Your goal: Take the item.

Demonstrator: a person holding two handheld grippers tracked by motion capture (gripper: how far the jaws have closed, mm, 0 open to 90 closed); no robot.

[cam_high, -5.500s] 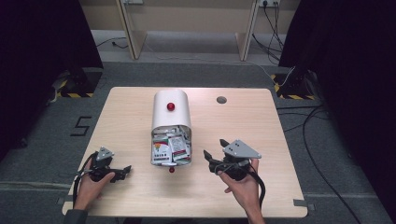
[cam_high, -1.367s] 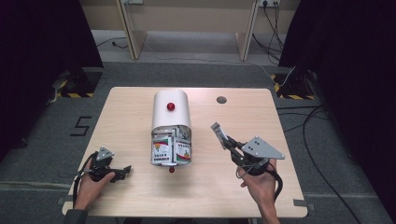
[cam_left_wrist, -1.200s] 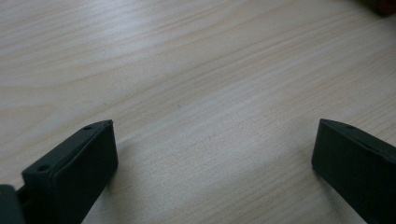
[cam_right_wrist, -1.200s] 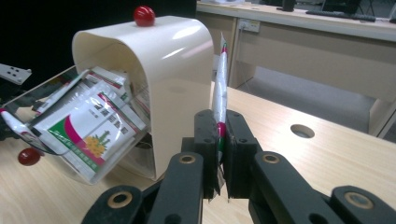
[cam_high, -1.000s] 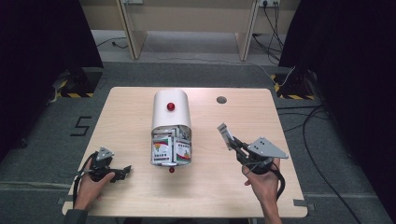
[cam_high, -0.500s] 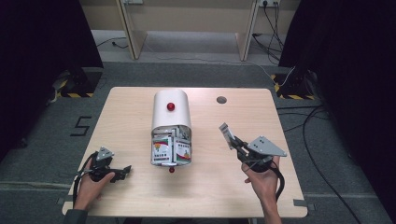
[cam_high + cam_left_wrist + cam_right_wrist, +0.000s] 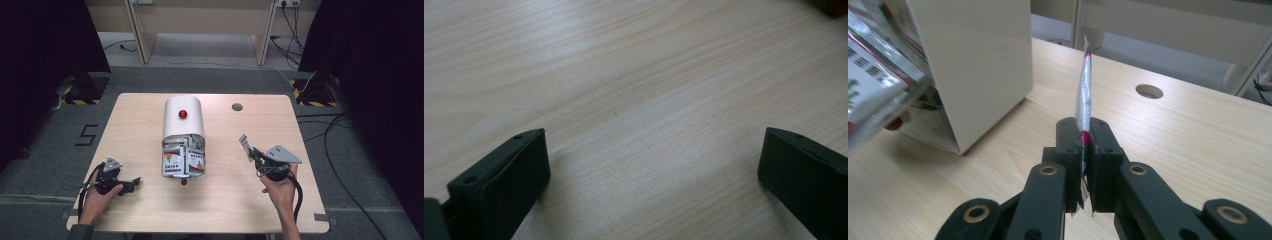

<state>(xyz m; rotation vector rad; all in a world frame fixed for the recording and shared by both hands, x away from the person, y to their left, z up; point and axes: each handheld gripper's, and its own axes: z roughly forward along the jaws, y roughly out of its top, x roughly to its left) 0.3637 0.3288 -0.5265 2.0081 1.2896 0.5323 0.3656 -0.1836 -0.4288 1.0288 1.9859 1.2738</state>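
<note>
— So, how far along is it?
— Partly; the right gripper point(image 7: 1083, 150) has its fingers clenched on one flat sachet point(image 7: 1084, 85), which stands edge-up above the fingertips, well clear of the white dispenser point(image 7: 183, 117) off to their left.
— And what's left?
— Setting it down on the worktop point(image 7: 225, 200), I'd judge; more packets point(image 7: 182, 160) crowd the dispenser's mouth.
— The other hand?
— The left gripper point(image 7: 651, 155) rests with fingers spread, released; only bare wood lies between them.
</note>
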